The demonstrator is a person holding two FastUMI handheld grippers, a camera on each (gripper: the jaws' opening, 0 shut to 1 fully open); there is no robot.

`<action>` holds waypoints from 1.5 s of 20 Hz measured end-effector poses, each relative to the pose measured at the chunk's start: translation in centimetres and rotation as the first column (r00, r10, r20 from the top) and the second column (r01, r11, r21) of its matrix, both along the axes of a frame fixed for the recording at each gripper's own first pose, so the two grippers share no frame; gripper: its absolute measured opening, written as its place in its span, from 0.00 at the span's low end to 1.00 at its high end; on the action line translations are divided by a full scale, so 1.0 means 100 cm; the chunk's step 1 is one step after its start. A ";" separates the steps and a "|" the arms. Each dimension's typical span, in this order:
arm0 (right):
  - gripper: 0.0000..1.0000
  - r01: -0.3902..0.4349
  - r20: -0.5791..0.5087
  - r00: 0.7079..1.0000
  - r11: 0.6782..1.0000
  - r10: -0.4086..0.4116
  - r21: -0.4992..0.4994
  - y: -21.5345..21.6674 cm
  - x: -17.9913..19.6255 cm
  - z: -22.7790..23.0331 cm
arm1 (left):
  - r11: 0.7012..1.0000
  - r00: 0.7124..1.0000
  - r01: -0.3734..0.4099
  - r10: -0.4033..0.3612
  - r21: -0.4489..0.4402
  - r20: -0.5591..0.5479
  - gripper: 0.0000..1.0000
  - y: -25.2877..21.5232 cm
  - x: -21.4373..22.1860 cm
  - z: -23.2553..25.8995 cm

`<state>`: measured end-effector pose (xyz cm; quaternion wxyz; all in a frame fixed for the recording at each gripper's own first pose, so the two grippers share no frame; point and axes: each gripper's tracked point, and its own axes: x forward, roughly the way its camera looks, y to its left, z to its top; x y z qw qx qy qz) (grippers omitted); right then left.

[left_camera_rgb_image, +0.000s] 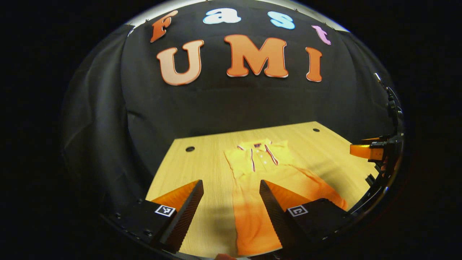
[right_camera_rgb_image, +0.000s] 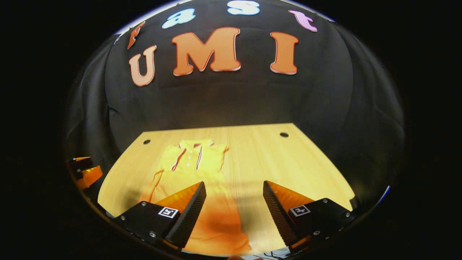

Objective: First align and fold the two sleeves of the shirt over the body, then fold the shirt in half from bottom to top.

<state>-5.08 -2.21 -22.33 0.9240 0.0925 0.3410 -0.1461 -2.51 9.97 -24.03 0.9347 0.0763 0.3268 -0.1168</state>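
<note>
Orange polo shirt (left_camera_rgb_image: 260, 180) is lying flat on the light wooden table (left_camera_rgb_image: 205, 162), collar toward the black cloth wall (left_camera_rgb_image: 216, 104) and hem toward the near edge. The placket has dark-and-white trim and small white buttons. In the right gripper view one sleeve (right_camera_rgb_image: 153, 186) sticks out sideways from the body, unfolded, with a dark trimmed cuff.

The left gripper (left_camera_rgb_image: 231, 196) hangs above the lower part of the shirt, jaws spread wide with nothing between them, not touching the fabric as far as I can see. The right gripper (right_camera_rgb_image: 234, 198) is the same deal: wide open and empty, over the hem and the bare wood beside it.

The table has small round holes (left_camera_rgb_image: 190, 148) near its back corners. Nothing sits on the shirt.
</note>
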 end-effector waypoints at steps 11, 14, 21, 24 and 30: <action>0.98 -0.049 -0.358 0.929 0.989 0.096 0.138 0.029 -0.095 -0.123 | 0.999 0.910 -0.021 0.032 0.032 -0.414 0.98 0.014 -0.059 -0.131; 0.98 -0.080 -0.439 0.887 0.984 0.142 0.158 0.027 -0.118 -0.142 | 0.997 0.840 -0.032 0.066 0.072 -0.538 0.98 0.027 -0.063 -0.149; 0.96 -0.087 -0.486 0.847 0.957 0.217 0.275 0.036 -0.132 -0.163 | 0.994 0.770 -0.078 0.113 0.082 -0.629 0.99 0.018 -0.069 -0.170; 0.94 -0.078 -0.518 0.819 0.943 0.245 0.323 0.048 -0.138 -0.171 | 0.990 0.735 -0.112 0.141 0.087 -0.663 0.99 0.020 -0.071 -0.179; 0.90 -0.159 -0.562 0.773 0.947 0.295 0.280 0.049 -0.140 -0.175 | 0.990 0.725 -0.045 0.126 0.136 -0.678 0.98 0.023 -0.067 -0.182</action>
